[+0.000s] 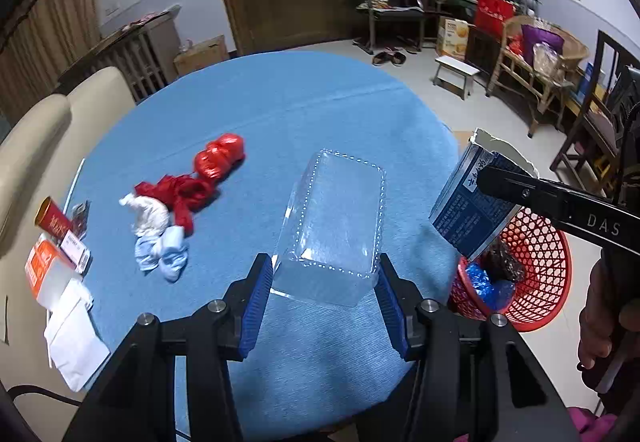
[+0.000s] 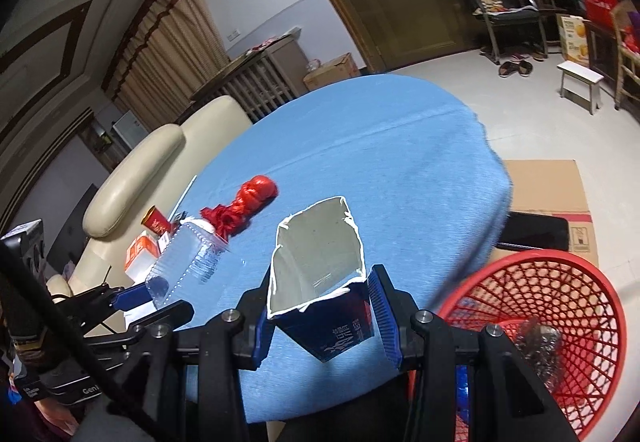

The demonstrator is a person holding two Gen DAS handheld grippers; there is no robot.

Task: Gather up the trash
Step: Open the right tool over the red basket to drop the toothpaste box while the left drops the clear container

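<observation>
My left gripper (image 1: pixel 325 282) is shut on a clear plastic clamshell box (image 1: pixel 336 226), held above the blue round table (image 1: pixel 280 102); the box also shows in the right wrist view (image 2: pixel 188 258). My right gripper (image 2: pixel 322 316) is shut on a torn-open blue carton (image 2: pixel 320 278), seen in the left wrist view (image 1: pixel 472 202) above the red mesh basket (image 1: pixel 536 262). The basket (image 2: pixel 560 322) stands on the floor beside the table and holds blue and dark wrappers. Red plastic bags (image 1: pixel 208 170) and crumpled white and pale blue tissue (image 1: pixel 160 238) lie on the table.
A red can (image 1: pixel 54 220), small boxes (image 1: pixel 48 270) and white paper (image 1: pixel 76 338) sit at the table's left edge. A cream sofa (image 1: pixel 36 146) is behind. Flat cardboard (image 2: pixel 552 194) lies on the floor, with a white stool (image 1: pixel 456 74) and chairs beyond.
</observation>
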